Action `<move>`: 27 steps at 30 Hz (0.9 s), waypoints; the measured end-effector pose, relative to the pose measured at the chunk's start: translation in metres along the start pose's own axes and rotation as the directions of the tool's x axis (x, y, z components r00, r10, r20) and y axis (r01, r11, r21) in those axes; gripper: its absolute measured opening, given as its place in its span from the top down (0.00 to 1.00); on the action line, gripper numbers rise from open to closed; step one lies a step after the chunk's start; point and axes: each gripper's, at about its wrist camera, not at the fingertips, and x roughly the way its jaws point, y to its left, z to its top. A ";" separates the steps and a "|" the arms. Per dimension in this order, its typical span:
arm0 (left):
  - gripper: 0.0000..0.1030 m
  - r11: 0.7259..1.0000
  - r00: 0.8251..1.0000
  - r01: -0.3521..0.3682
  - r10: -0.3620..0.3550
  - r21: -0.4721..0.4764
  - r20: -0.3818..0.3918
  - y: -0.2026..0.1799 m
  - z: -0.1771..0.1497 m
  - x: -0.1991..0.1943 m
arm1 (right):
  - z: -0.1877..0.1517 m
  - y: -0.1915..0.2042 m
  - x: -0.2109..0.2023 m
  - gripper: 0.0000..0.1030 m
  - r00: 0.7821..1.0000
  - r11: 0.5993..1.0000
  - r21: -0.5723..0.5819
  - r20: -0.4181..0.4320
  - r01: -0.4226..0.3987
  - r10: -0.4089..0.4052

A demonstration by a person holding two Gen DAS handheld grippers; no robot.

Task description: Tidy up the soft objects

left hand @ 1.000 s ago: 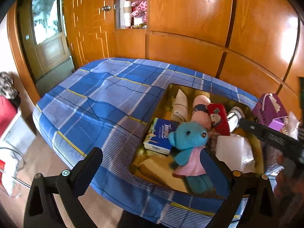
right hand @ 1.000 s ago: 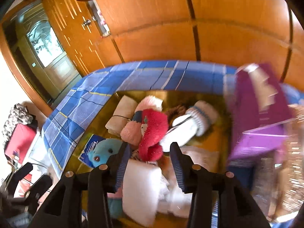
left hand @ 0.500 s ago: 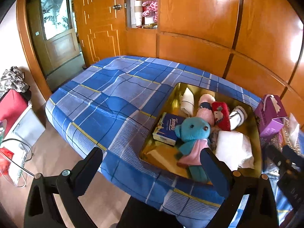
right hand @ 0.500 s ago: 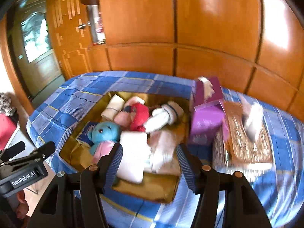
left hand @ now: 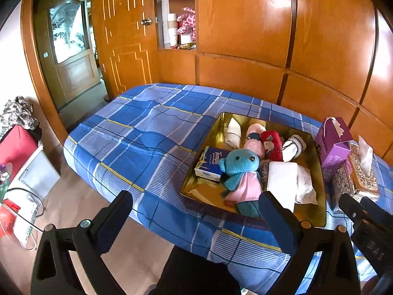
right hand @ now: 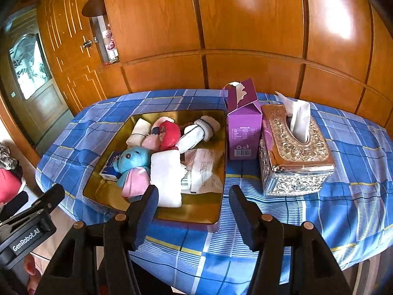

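Jaws on both my grippers, left gripper [left hand: 195, 211] and right gripper [right hand: 191, 202], stand spread and empty, backed off lower-frame; soft toys sit gathered in the gold tray [right hand: 196, 215], likely sorted.

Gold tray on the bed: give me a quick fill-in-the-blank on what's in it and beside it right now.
1. The teal plush toy wears a ____ dress.
2. The purple carton stands between the gold tray and the ____ box.
3. The blue tissue pack lies ____ the tray.
4. The right tongs stand ____, nothing between them.

Missing words: pink; silver tissue; inside; open
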 end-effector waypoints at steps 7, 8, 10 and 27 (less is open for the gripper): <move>0.00 1.000 1.000 -0.009 0.009 -0.004 0.010 0.004 -0.001 -0.012 | 0.000 0.008 -0.016 0.41 0.999 1.000 -0.011 0.040 -0.001 0.002; 0.00 1.000 1.000 -0.007 0.007 -0.002 0.011 0.004 -0.001 -0.013 | 0.000 0.008 -0.017 0.41 0.999 1.000 -0.006 0.042 -0.006 0.006; 0.00 1.000 1.000 -0.008 0.008 0.008 0.018 0.002 -0.001 -0.015 | 0.000 0.010 -0.020 0.41 0.999 1.000 -0.010 0.047 0.001 0.000; 0.00 1.000 1.000 0.007 -0.007 0.015 0.023 0.002 -0.001 -0.019 | -0.002 0.010 -0.021 0.41 0.999 1.000 -0.016 0.051 0.018 -0.017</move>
